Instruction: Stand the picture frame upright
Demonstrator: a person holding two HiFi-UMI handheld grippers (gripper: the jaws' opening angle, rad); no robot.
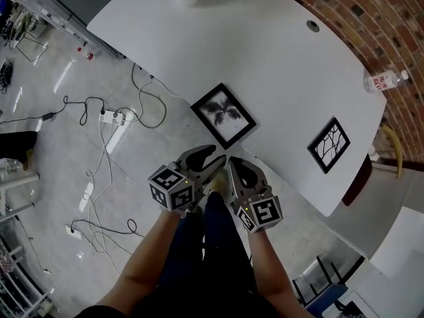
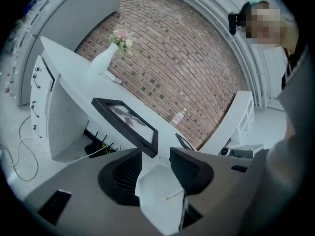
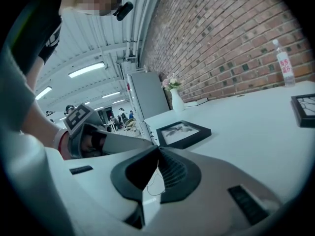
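Task not started. The black-framed picture with a dark palm-like print (image 1: 224,114) lies flat, face up, on the white curved table (image 1: 278,58), near the table edge closest to the person. A 2nd black frame with a branching-line print (image 1: 329,144) also lies flat, further right along the same edge, well apart from the 1st. Neither is upright and no stand or back leg shows on either.

The left gripper (image 1: 215,159) has its jaws standing wide apart with nothing between them. In the left gripper view the gap (image 2: 156,154) lines up on the near corner of the palm-print frame (image 2: 129,118), but is short of it, no contact. The right gripper (image 1: 232,163) has its jaws closed together on nothing (image 3: 158,147). It sits just beside the left one, off the table edge and in front of the person's legs, and the palm-print frame (image 3: 181,132) is ahead of it, untouched.

Judgement: 0 steps done. The palm-print frame is the likely target, being nearest and in line with the open jaws. Left to do: reach in, grip an edge, tilt the frame up, set it on its support, release.

Also on the table: a clear plastic water bottle (image 1: 384,80) by the far right edge and a white vase (image 2: 104,60) with flowers at the far end.
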